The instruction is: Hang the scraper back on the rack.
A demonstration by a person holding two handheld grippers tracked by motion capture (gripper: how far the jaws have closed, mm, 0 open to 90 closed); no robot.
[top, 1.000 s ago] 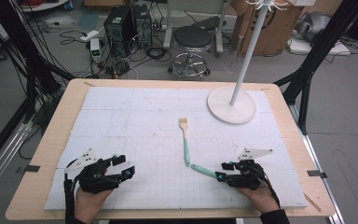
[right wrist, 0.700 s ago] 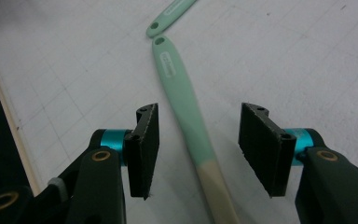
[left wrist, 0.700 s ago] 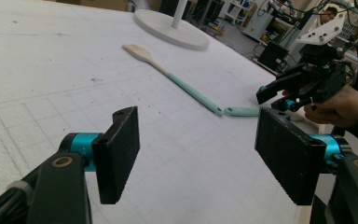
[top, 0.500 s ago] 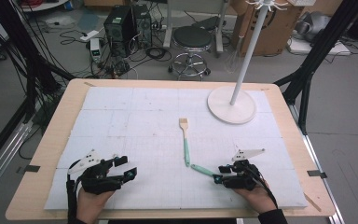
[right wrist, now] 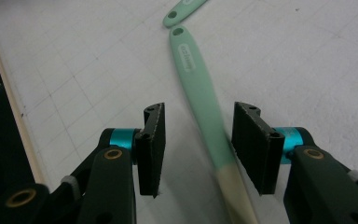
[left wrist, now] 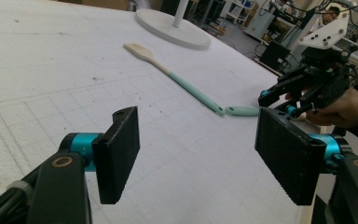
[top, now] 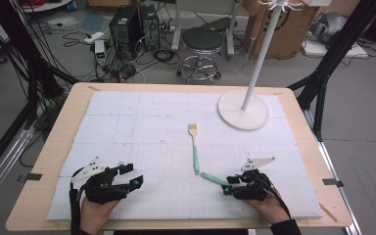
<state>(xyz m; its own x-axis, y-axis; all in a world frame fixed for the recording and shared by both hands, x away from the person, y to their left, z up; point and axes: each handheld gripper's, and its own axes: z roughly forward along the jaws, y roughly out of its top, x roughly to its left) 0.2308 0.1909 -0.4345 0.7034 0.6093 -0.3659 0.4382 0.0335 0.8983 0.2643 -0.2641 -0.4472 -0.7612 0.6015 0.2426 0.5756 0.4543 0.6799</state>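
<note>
Right gripper view: spatula (right wrist: 204, 100) head cut off

Wooden table (top: 61, 147), white gridded mat (top: 142, 122) on it; two mint-handled spatulas (top: 195, 149), round stand base (top: 243, 111) on mat

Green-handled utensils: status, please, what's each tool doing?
Right tool open, jaws just been closing around the near utensil, pads not yet pressing. Left tool open, nothing between its jaws. Far utensil lies untouched. Nothing in the way.
</note>
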